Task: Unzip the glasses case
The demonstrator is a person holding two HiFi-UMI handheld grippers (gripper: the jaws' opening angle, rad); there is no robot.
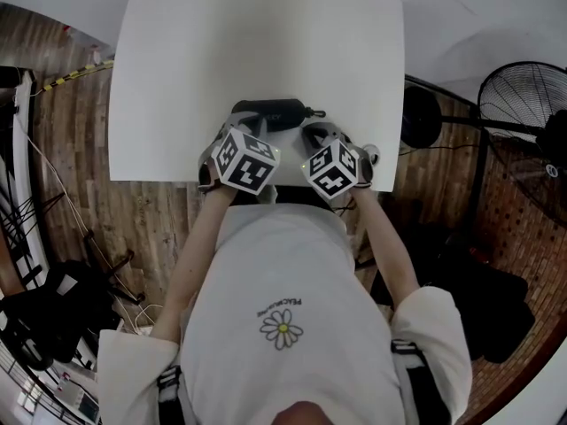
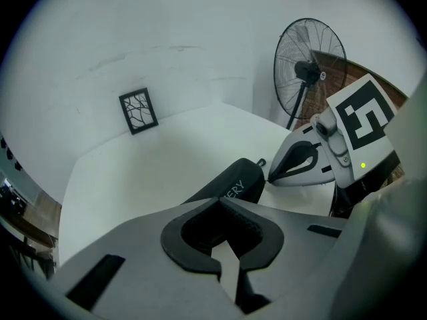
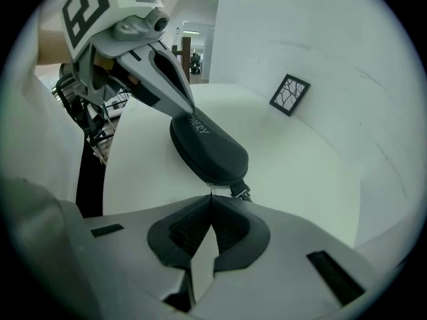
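Glasses case: left gripper presses end, right gripper pinches zipper pull.

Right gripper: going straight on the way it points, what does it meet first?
The right gripper, shut, would meet the black oval zipped glasses case first, at its near end by the small clasp. It looks almost touching; depth unclear.

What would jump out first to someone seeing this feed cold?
The black oval zipped glasses case lies near the white table's near edge, between both claws. The left claw, shut, presses its tips on one end, while the right claw appears to pinch the small zip pull at the other. A black pedestal fan stands on the wooden floor at the right.
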